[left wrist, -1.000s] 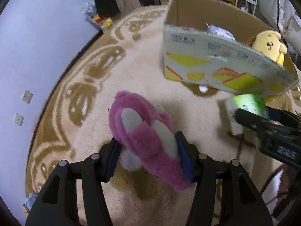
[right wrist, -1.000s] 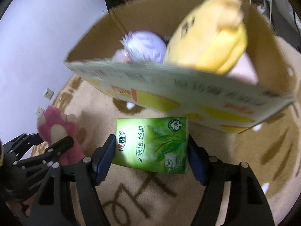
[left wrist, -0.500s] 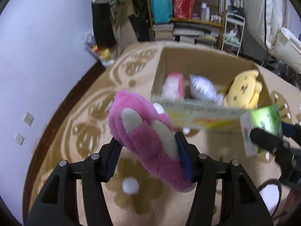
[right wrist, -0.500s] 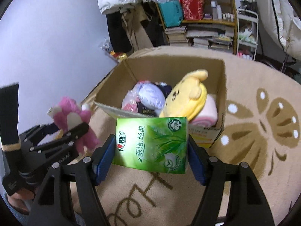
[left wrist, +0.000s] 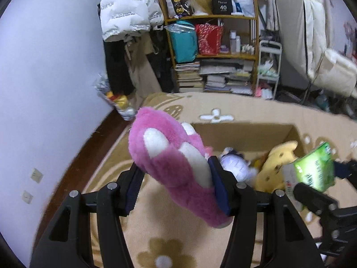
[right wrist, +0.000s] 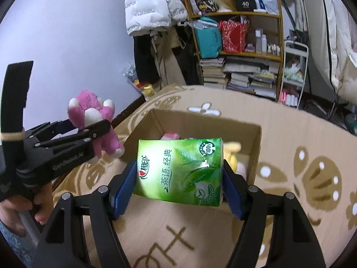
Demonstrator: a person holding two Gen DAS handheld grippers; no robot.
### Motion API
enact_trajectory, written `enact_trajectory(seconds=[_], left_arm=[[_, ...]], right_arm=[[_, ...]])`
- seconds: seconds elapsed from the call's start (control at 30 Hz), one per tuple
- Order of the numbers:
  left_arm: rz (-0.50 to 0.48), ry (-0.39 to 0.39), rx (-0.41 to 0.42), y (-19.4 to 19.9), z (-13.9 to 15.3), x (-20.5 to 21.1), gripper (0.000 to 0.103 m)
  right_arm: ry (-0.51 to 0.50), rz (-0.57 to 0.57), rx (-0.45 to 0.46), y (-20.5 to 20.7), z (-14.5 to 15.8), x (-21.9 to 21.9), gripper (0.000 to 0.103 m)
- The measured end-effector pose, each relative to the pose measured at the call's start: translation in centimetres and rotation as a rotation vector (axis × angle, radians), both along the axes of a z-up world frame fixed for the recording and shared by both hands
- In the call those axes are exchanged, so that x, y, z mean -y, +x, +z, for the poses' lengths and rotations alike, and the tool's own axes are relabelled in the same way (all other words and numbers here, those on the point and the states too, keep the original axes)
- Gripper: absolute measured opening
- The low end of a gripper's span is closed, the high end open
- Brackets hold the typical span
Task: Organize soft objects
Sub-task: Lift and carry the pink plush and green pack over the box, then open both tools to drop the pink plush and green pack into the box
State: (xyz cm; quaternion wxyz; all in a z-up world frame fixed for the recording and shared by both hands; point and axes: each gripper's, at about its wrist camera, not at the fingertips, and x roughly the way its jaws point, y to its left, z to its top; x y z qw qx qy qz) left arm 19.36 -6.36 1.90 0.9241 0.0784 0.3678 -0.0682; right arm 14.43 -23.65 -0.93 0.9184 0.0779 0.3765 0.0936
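My left gripper (left wrist: 176, 185) is shut on a pink plush toy (left wrist: 171, 163) with white paws, held in the air left of an open cardboard box (left wrist: 245, 131). In the right wrist view the same pink plush toy (right wrist: 96, 125) hangs at the left in the left gripper (right wrist: 89, 131). My right gripper (right wrist: 178, 185) is shut on a green tissue pack (right wrist: 180, 172), held over the near side of the cardboard box (right wrist: 200, 122). The green tissue pack (left wrist: 314, 169) also shows at the right edge of the left wrist view. Inside the box lie a yellow plush (left wrist: 274, 165) and a white-purple plush (left wrist: 234, 165).
The box stands on a beige patterned rug (right wrist: 301, 156). Behind it are a wooden shelf (left wrist: 214, 51) with books and bags, hanging coats (left wrist: 125, 11), a white rack (right wrist: 294, 71) and a lilac wall (left wrist: 44, 67) at the left. A hand (right wrist: 13, 205) holds the left gripper.
Both grippers have risen with their loads. The views tipped up from the box's front flap to its open top and the room behind it.
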Motion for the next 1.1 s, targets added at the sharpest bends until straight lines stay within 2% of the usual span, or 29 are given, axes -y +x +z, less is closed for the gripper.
enact_trajectory(seconds=[0.13,0.23,0.33,0.43,0.63,0.77,0.9,0.97,1.1], left_arm=[[-0.015,-0.01,0.01,1.6,0.4,0.5,0.057],[-0.036,-0.02,-0.001,2.9,-0.2,1.0,0.058],[-0.043,-0.041,-0.018,4.0,-1.1,1.3,0.058],[-0.062,-0.078,-0.057,4.6,-2.1,1.3,0.059],[-0.056,-0.092,-0.093,5.9,-3.8,1.2,0.063],[-0.06,-0.086,-0.1,6.0,-4.7,1.1,0.064],[-0.039,-0.065,-0.09,5.9,-4.5,0.8,0.082],[-0.023,-0.06,-0.073,5.6,-4.0,0.4,0.085],[-0.001,-0.056,-0.055,4.4,-2.9,-0.7,0.095]], right_arm=[[0.016,0.025,0.055,1.5,-0.1,0.7,0.076],[0.0,0.036,0.048,2.7,-0.8,0.8,0.076],[0.027,0.043,0.019,3.7,-1.8,1.0,0.076],[0.009,0.056,0.02,4.4,-2.3,0.7,0.076],[-0.075,0.079,0.007,5.5,-3.5,-0.5,0.077],[-0.081,0.074,-0.01,5.7,-4.2,-0.6,0.084],[-0.074,0.069,-0.002,5.3,-4.1,-0.6,0.094],[-0.076,0.056,-0.004,5.1,-3.8,-0.5,0.101],[-0.063,0.037,-0.003,4.1,-2.9,-0.2,0.103]])
